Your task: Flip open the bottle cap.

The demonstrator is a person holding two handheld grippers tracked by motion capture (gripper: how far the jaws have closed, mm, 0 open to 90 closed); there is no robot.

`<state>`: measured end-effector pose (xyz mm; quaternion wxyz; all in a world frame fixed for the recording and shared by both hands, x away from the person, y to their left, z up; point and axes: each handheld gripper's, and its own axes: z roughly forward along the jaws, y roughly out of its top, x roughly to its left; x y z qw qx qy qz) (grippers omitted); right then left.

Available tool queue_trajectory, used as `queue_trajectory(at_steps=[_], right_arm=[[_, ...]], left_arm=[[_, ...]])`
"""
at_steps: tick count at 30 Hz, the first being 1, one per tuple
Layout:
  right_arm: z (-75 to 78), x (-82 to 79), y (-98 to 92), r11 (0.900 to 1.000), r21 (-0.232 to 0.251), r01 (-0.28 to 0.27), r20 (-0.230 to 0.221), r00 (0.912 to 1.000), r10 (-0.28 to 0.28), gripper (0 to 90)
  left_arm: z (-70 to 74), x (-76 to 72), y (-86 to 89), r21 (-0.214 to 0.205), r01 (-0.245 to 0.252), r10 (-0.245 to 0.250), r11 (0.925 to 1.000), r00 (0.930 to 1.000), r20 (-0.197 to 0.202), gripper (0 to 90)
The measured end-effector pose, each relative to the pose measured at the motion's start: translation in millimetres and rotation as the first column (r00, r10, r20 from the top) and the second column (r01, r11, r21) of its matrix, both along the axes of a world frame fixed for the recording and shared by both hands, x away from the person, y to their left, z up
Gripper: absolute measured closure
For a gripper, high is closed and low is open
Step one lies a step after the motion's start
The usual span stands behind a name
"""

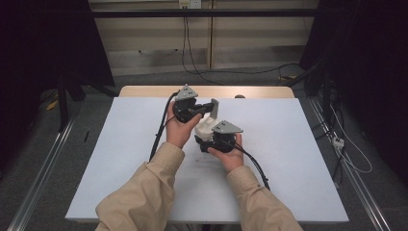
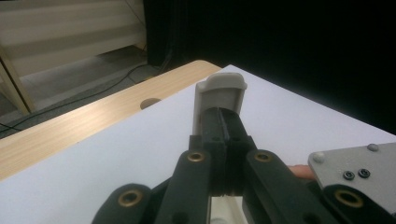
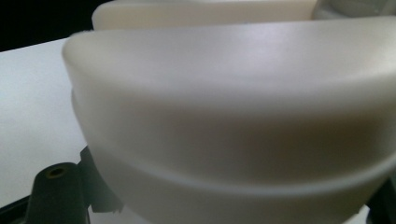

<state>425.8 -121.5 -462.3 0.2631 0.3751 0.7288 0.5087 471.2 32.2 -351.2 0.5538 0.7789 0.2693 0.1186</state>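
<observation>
- High view: I hold one white flip-lid box [image 1: 206, 126] mid-table; left gripper [image 1: 208, 109] pinches its raised lid [image 1: 213, 108], right gripper [image 1: 204, 140] grips the base.
- Left gripper view: jaws closed on the lid [image 2: 219, 93]; next, I judge, swing it steadily.
- Right gripper view: box body [image 3: 233, 121] close up, jaws clamped narrow around it.

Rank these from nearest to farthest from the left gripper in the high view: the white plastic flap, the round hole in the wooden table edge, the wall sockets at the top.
1. White plastic flap: right at the left gripper, clamped between its jaws.
2. Round hole in the wooden table edge: just beyond, up and to the right.
3. Wall sockets: far off, at the top of the view.
</observation>
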Motion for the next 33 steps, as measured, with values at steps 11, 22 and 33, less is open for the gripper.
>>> queue_trajectory(at_steps=[11, 22, 33], right_arm=[[0.0, 0.1, 0.0, 1.0000, 0.001, -0.001, -0.002, 1.0000, 0.001, 19.0], [0.0, 0.2, 0.0, 1.0000, 0.001, -0.002, -0.004, 1.0000, 0.002, 19.0], [-0.1, 0.4, -0.1, 1.0000, 0.002, -0.002, -0.005, 1.0000, 0.002, 19.0]], left_arm=[[-1.0, 4.8, -3.2, -0.006, 0.002, -0.002, 1.0000, 1.0000, -0.009, 90.0], [-3.3, 8.0, -5.9, -0.004, 0.006, -0.006, 1.0000, 0.9999, -0.014, 90.0], [-5.9, 10.1, -8.3, -0.006, 0.010, -0.011, 0.9999, 0.9997, -0.021, 90.0]])
